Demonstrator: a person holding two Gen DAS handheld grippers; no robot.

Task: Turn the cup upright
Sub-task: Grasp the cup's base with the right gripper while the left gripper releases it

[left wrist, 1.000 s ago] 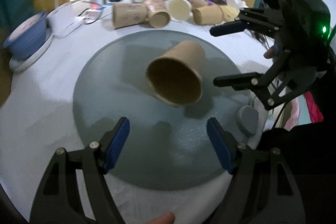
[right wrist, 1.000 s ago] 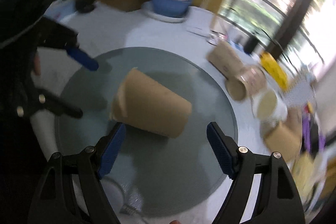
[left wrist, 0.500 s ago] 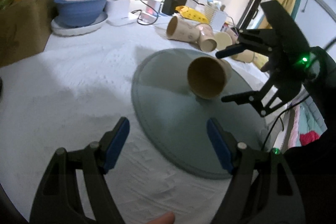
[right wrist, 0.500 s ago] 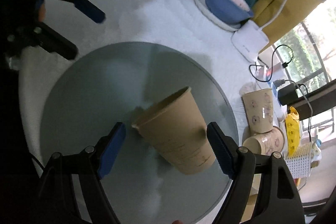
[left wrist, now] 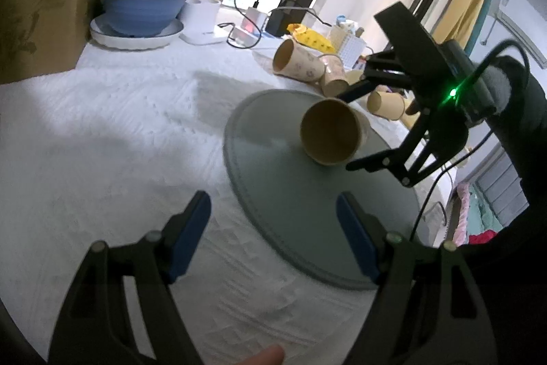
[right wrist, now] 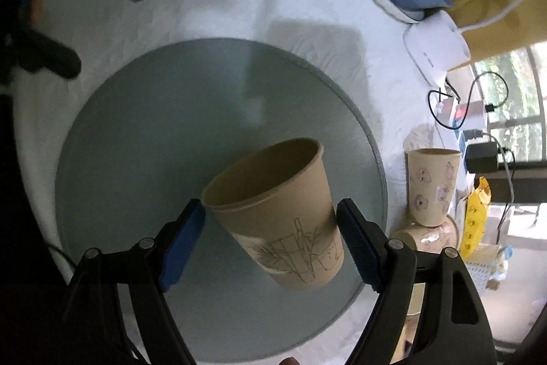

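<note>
A brown paper cup lies tilted on a round grey mat, its mouth facing the left gripper. The right gripper brackets the cup, jaws apart, blue pads beside its walls. The left gripper's jaws gape over the white-clothed surface.

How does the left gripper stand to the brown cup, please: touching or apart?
Apart. The left wrist view shows bare grey mat between the open left gripper and the brown cup.
</note>
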